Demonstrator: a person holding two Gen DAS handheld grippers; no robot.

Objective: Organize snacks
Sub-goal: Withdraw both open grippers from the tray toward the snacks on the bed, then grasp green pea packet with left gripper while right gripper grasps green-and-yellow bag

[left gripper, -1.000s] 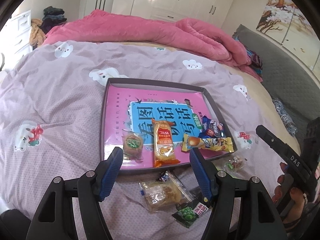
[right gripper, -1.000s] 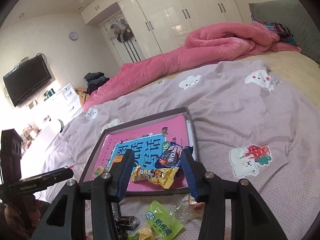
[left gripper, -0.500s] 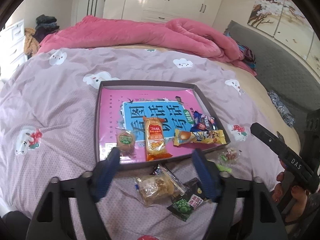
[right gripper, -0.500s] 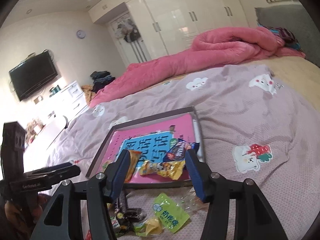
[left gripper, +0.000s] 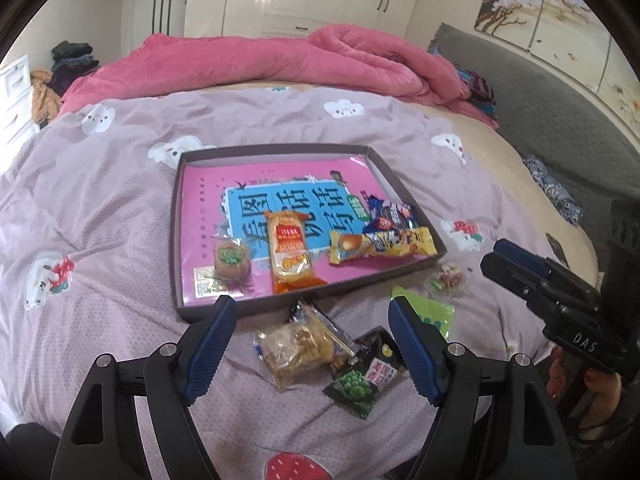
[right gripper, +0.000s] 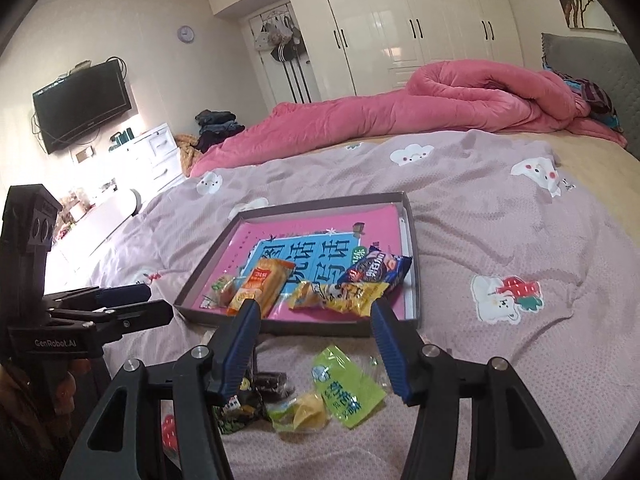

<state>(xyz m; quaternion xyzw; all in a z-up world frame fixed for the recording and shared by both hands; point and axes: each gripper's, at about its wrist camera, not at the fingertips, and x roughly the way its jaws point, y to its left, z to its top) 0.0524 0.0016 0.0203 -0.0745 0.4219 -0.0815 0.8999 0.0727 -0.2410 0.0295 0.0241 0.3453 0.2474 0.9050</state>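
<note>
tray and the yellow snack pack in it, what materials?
Tray: looks like grey cardboard, matte, thin straight folded walls like a box lid; can't be sure. Yellow pack: glossy printed plastic film, crinkled, with crimped ends.

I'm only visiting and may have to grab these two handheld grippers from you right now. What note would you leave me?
Left gripper: open, empty, jaws just widened, over the loose snacks.
Right gripper: open, empty, jaws also just widened.
Tray on the bed: holds the round cake, orange pack, yellow pack and blue pack.
Still on the bedspread in front of the tray: clear cracker bag, dark pea pack, green pack, small clear-wrapped sweet.
Left to do: move those into the tray.
</note>
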